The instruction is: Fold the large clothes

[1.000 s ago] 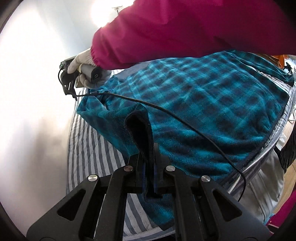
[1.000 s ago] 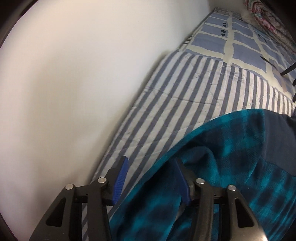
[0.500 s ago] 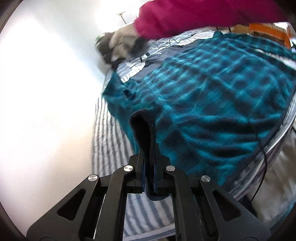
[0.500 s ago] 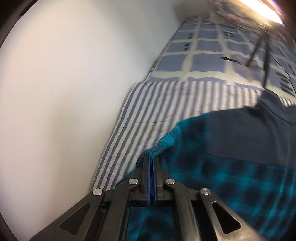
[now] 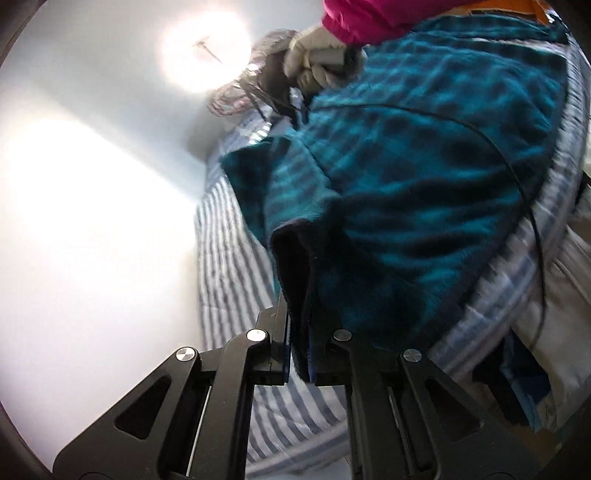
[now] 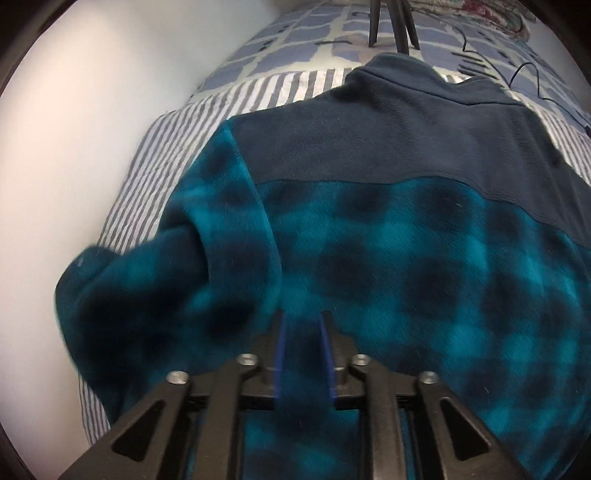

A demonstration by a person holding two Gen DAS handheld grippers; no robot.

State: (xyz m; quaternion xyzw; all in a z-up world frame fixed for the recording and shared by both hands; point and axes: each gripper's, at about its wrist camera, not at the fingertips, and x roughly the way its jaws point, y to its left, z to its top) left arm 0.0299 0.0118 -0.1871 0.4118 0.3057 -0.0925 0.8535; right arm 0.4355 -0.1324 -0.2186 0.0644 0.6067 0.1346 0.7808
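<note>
Teal plaid fleece (image 6: 388,229) spread on striped bed (image 5: 229,295), collar toward tripod (image 6: 393,22). Left gripper (image 5: 300,354) pinching dark cuff (image 5: 295,273); right gripper (image 6: 303,354) above fleece body, jaws just reopened, nothing pinched. Best: carry cuff across body, keep sleeve taut, lay flat.

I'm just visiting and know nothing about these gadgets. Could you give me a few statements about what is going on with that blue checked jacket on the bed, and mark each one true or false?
1. The left gripper is clamped on a dark edge of the jacket. True.
2. The jacket lies on a plain white sheet. False: the sheet under it is striped grey and white.
3. The right gripper has a gap between its blue fingers. True: the jaws have just been opening, over the jacket.
4. The jacket is one colour all over. False: its collar and shoulders are plain navy, the rest teal check.
5. The person wears a green sleeve. False: the sleeve is pink.
</note>
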